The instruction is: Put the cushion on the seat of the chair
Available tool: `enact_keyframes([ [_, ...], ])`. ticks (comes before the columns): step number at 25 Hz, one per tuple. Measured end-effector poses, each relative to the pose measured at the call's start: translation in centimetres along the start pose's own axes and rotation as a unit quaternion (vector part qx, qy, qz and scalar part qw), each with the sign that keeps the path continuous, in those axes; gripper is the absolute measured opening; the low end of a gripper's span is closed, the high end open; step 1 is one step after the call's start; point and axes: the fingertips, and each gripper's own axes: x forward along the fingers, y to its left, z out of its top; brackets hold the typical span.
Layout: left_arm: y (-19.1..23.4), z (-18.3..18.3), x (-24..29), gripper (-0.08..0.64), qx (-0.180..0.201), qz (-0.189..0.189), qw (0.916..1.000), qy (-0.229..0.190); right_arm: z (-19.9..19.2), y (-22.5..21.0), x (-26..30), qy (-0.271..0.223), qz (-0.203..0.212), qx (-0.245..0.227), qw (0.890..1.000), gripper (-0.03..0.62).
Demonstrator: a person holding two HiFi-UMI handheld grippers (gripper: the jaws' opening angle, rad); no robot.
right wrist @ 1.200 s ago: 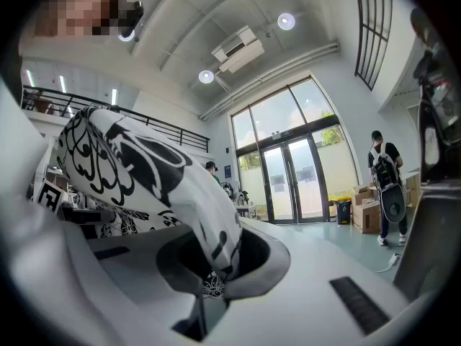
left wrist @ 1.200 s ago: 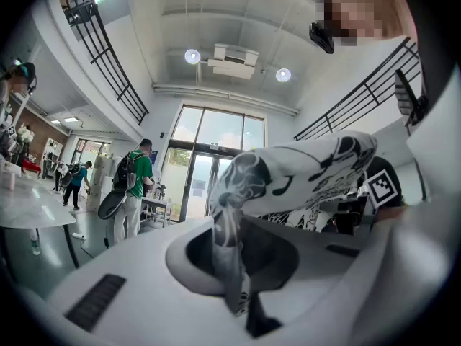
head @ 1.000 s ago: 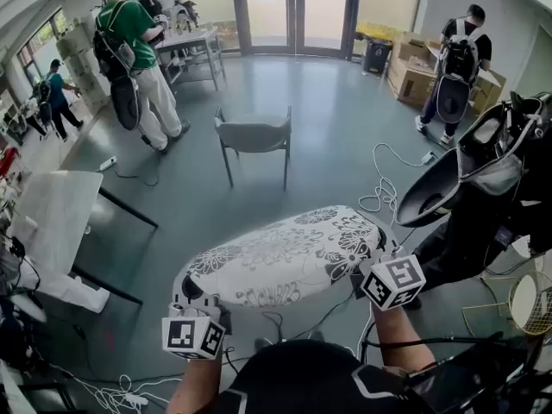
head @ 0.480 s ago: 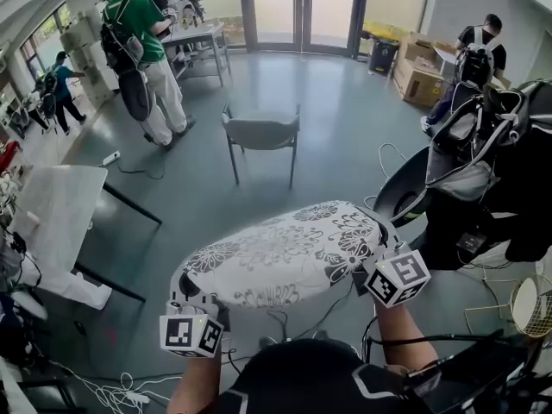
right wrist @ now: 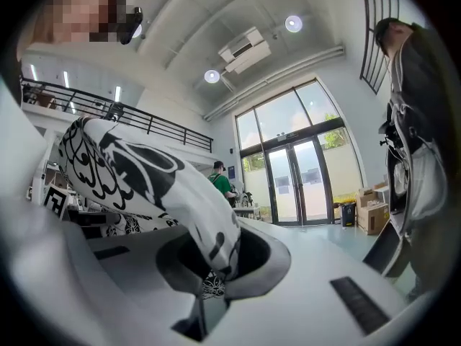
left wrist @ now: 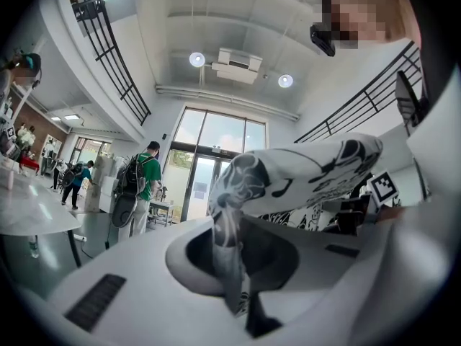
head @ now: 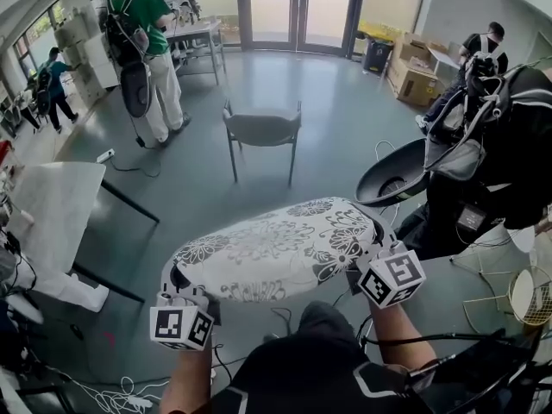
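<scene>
1 cushion (head: 276, 248), 2 grippers (head: 178, 285) (head: 369, 261) nearer 1 chair (head: 261, 132); maybe 4 ppl (head: 142, 24) (head: 47, 84) (head: 483, 50) (head: 509, 145).

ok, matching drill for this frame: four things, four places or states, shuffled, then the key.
1 cushion
2 chair
3 boxes
4 white table

a seat bare, middle of the room
b far right of the room
c clamped at both ends, in the air
d near left

Pairs: 1-c, 2-a, 3-b, 4-d
</scene>
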Motion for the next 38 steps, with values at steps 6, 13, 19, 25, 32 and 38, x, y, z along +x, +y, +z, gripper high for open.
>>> enact_keyframes([
  [6,0.6,0.1,0.8,0.02,0.0,0.001,1.0,0.005,-0.7,-0.1,0.7,0.017,0.001,0.003,1.0,0.023],
  [13,4.3,-0.6,3.3,0.02,-0.014,0.009,0.9998,0.015,-1.2,0.2,6.4,0.014,0.012,0.012,1.0,0.023],
  [19,7.7,-0.8,8.3,0.02,-0.022,0.029,0.9991,0.023,-2.3,-1.1,12.1,0.013,0.012,0.027,0.999,0.023],
  [25,7.7,-2.4,16.9,0.02,-0.052,0.013,0.998,0.032,-3.2,-7.1,17.0,0.013,-0.01,0.04,0.999,0.023],
  [32,7.0,-4.0,26.9,0.02,-0.068,-0.012,0.9962,0.054,-3.5,-14.5,22.8,0.023,-0.02,0.06,0.998,0.023],
  [38,5.5,-5.1,33.7,0.02,-0.066,-0.012,0.9943,0.083,-4.4,-20.5,26.3,0.039,-0.037,0.08,0.995,0.023],
])
